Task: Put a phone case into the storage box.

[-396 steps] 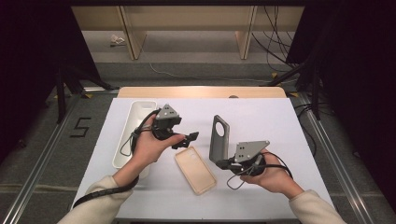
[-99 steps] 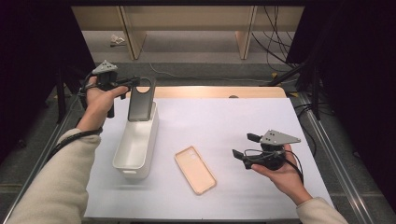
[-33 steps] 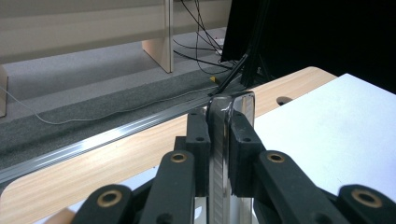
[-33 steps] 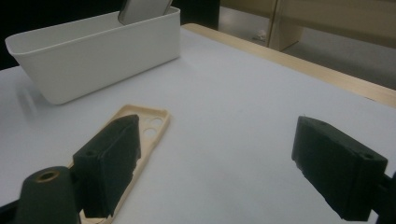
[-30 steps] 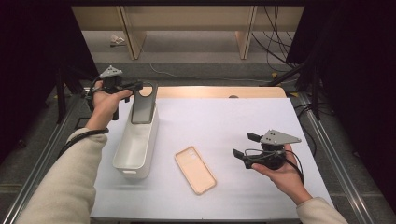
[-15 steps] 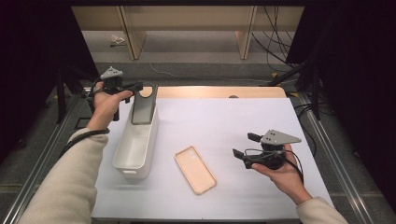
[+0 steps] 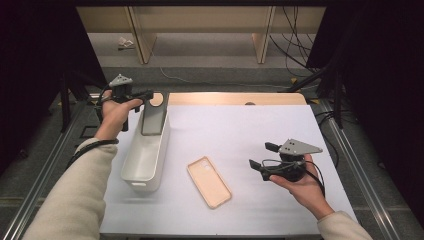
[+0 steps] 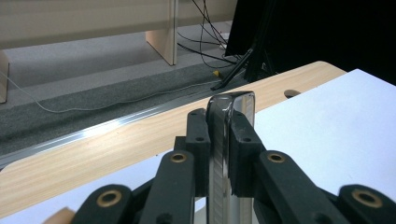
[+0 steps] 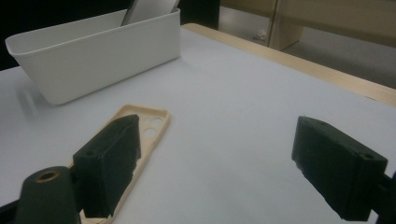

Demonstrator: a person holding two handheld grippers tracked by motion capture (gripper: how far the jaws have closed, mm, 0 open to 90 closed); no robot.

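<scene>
My left gripper [image 7: 149, 95] is shut on the top edge of a dark grey phone case [image 7: 153, 119]. The case stands upright with its lower end inside the far end of the white bin [image 7: 163, 150]. In the left gripper view both pads [image 8: 199, 140] press the case's glossy thin edge [image 8: 232, 100]. A beige phone case [image 7: 209, 181] lies flat, hollow side up, at the table's middle front. My right gripper [image 7: 261, 155] hovers open to its right with nothing between the jaws. In the right gripper view, the right gripper [image 9: 217, 140] points at the beige case [image 9: 149, 122] and the bin [image 9: 93, 56].
The white mat [image 7: 240, 130] covers a wooden table whose bare strip [image 7: 225, 98] runs along the far edge. Metal rails [image 7: 350, 150] flank both sides. Shelving legs and cables [image 7: 295, 45] stand on the floor beyond.
The grey case has passed from my right gripper at the table's middle to my left gripper and come down into the bin's far end. Nothing has moved over the last second.
</scene>
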